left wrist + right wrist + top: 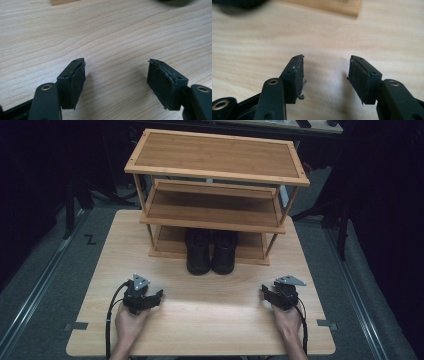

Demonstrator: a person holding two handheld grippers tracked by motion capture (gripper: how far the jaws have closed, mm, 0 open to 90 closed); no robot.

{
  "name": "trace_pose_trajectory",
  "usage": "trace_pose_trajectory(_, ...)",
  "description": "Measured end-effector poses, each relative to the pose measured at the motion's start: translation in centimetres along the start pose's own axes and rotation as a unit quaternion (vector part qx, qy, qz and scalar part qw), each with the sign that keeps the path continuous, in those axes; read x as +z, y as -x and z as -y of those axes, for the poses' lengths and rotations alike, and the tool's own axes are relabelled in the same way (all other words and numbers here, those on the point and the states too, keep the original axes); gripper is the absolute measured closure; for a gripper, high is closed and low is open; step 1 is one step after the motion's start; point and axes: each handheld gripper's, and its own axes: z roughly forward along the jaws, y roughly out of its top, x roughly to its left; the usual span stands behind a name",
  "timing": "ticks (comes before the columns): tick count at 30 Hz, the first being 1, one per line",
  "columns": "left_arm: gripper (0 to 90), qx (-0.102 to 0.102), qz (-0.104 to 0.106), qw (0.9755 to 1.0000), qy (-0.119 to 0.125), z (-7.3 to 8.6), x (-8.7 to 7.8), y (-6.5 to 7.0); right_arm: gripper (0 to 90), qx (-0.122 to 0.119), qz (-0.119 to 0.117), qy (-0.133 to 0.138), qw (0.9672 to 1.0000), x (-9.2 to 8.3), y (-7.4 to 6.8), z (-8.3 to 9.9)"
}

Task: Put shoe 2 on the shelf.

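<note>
Pale wood table [200, 320], dark surround. Left gripper [156, 296] lower left, jaws apart, empty. Right gripper [265, 294] lower right, likewise apart, empty. Black shoes [211, 251] centre frame, on bottom tier of wooden rack [215, 167].

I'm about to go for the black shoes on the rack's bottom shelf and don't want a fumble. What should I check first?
1. Left tongs open, nothing between them: ok.
2. Right tongs open, nothing between them: ok.
3. Black shoes side by side, toes toward the person: ok.
4. Table bare between tongs and shoes: ok.
5. Room under the rack's middle shelf for tongs above the shoes: cannot tell.
6. Pad edges frayed on both tongs: not ok.
</note>
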Motion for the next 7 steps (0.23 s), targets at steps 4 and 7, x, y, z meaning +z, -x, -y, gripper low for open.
trace_pose_trajectory(4, 31.1, 0.0, 0.0, 1.0, 0.0, 0.0, 0.0, 0.0, 43.4, -0.006, -0.003, -0.002, 1.0, -0.12, -0.1, 0.13)
trace_pose_trajectory(7, 31.2, 0.0, 0.0, 1.0, 0.0, 0.0, 0.0, 0.0, 42.3, -0.005, -0.003, -0.002, 1.0, -0.11, -0.08, 0.13)
